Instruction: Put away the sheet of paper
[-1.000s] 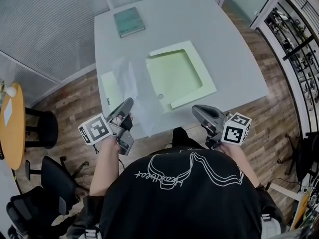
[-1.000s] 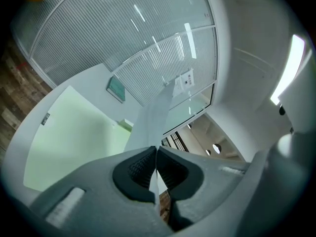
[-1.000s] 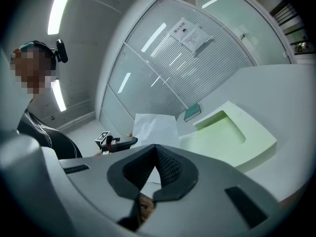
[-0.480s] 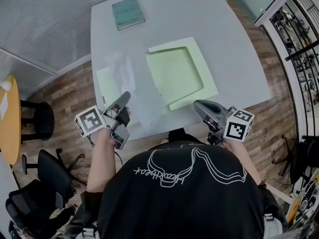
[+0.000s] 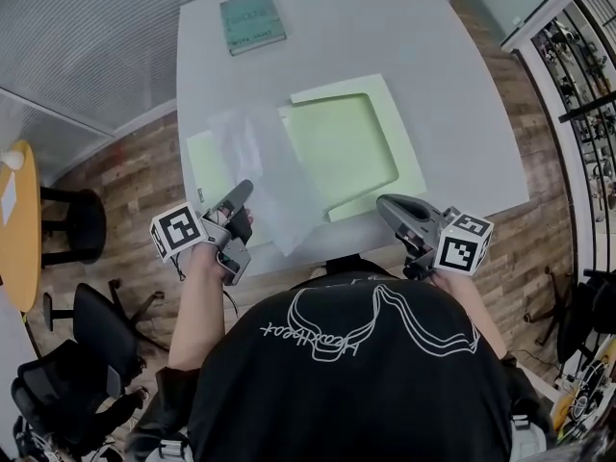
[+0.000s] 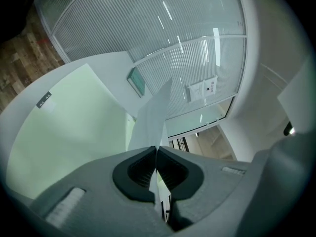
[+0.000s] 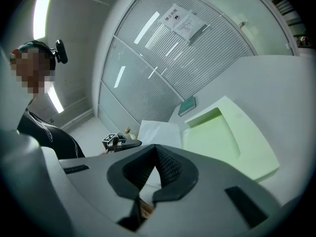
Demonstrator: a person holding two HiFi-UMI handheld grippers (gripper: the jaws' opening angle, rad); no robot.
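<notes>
Left gripper (image 5: 238, 193) has its jaws pressed together on the near edge of the sheet of paper (image 5: 268, 166), which fans out ahead of the tips, likely bound for the pale green folder (image 5: 351, 142) just beyond. Right gripper (image 5: 389, 205) hangs with its pads together on nothing, near that folder's corner.

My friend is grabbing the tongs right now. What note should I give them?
Left tongs: shut on the near edge of the sheet of paper.
Right tongs: shut, empty, held at the near edge of the table.
Things: the paper droops over the table and overlaps the left edge of the green folder, which lies open.
Done: paper gripped.
Left: probably move it into the folder, then let go.
</notes>
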